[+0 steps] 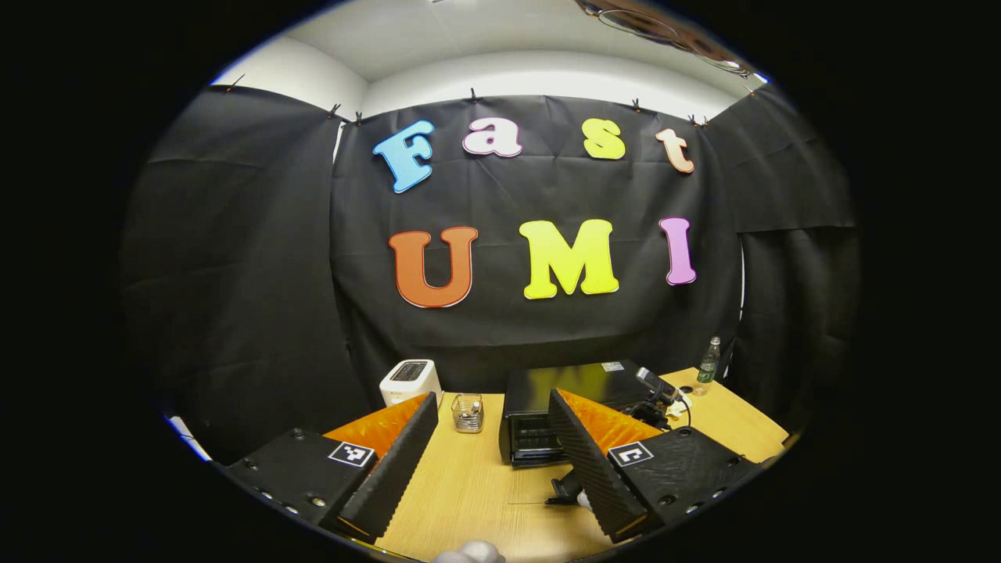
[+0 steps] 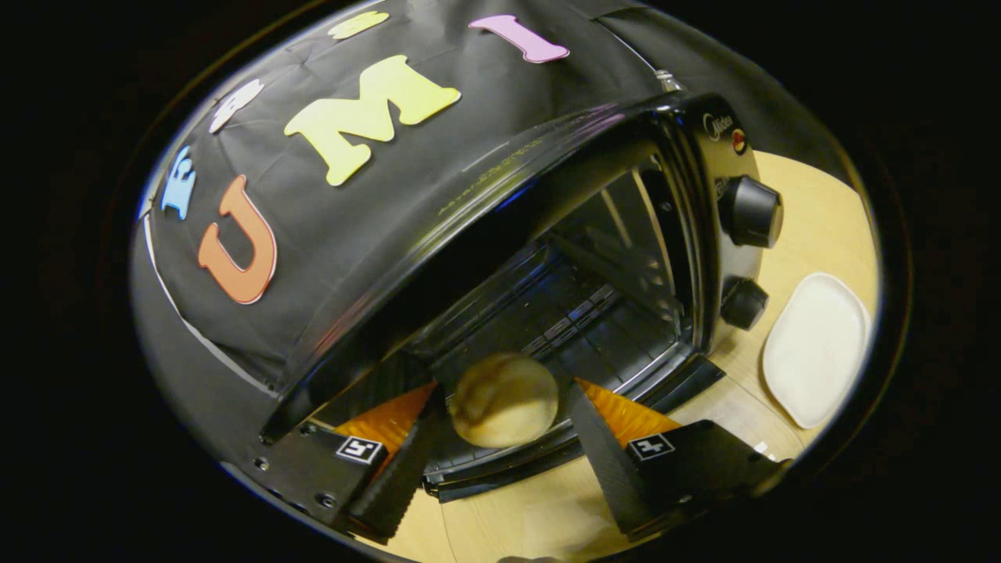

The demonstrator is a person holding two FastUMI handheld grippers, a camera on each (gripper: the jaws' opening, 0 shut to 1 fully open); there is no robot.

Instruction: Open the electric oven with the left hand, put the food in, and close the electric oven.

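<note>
Tabletop [image 2: 813, 234]: one oven [image 2: 626, 258] (two knobs [image 2: 751, 211]).

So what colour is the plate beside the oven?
White, plain: the plate lies on the wooden table by the oven, clearest in the right gripper view.

- Toaster [image 1: 410, 381], white, at the table's [image 1: 469, 493] rear left;
- Wire basket [image 1: 467, 412], small, just right of the toaster;
- Bottle [image 1: 708, 363], upright, rear right corner;
- Plate [image 2: 815, 348], white, bare, on the table.
</note>
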